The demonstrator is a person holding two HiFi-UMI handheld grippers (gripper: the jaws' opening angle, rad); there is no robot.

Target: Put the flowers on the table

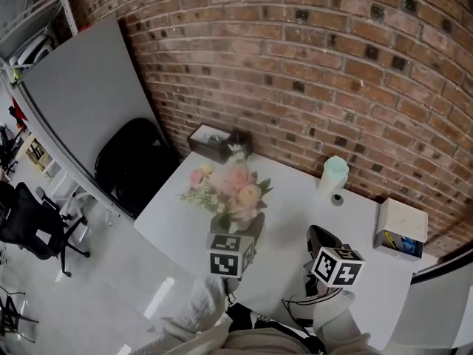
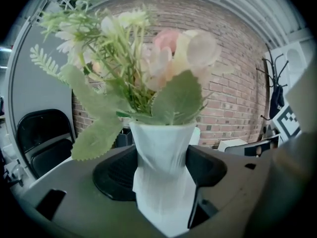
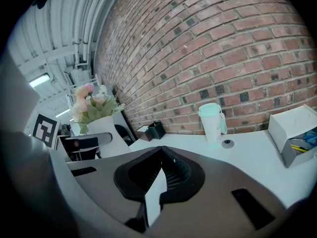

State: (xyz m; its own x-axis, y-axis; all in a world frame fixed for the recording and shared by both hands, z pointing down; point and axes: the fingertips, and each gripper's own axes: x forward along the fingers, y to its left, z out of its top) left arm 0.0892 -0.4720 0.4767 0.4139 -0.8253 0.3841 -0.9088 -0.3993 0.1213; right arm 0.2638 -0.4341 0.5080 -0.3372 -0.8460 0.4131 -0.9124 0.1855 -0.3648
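Head view has the bunch of pink and cream cloth flowers (image 1: 235, 187) with green leaves over the near left part of the white tabletop (image 1: 295, 205), close to its front edge. They stand in a white ribbed vase (image 2: 163, 143). From where I stand I can't tell whether its base touches the surface yet.

The trouble I'd expect is tipping. The bunch looks top-heavy and leans out wide, so letting go before the base sits flat, or with part of it over the edge, could send it over or onto the floor. There's room further in, well apart from the pale green lidded cup (image 1: 334, 174) and the white cardboard box (image 1: 401, 224).

The left claw (image 2: 161, 177) is parted only as far as the vase is wide, its 2 jaws pressed on either side of the waist. The right claw (image 3: 161, 177) hangs over the tabletop nearer the person, jaws together with nothing between them.
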